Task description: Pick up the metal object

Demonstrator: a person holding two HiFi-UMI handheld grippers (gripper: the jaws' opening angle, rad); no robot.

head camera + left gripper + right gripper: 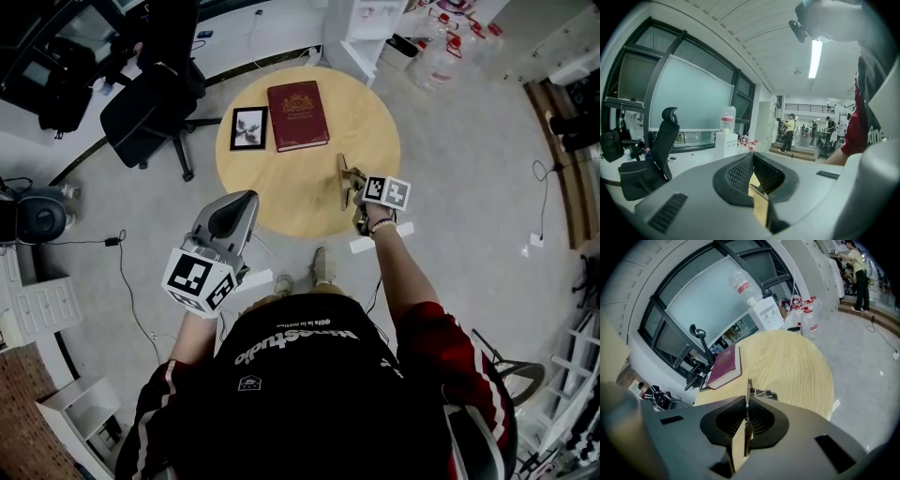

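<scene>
From the head view, the round wooden table carried a red book at its far side with a black picture frame just beside it on the left. And there was the right gripper, over the table's right part, with the metal object clamped in its jaws, a thin, flat piece standing on edge above the wood; whether it touched the tabletop could not be told from up there. The left gripper hung off the near-left edge of the table, close to the person's body and well apart from the action, and an office chair stood on the floor beyond the table's left side. In the left gripper view, its jaws were pressed together with nothing between them, aimed out across the room past that chair toward a water dispenser. In the right gripper view, the jaws were closed tight on the thin metal piece, seen edge-on and poking up past the fingertips, with the tabletop and the red book lying beyond.
</scene>
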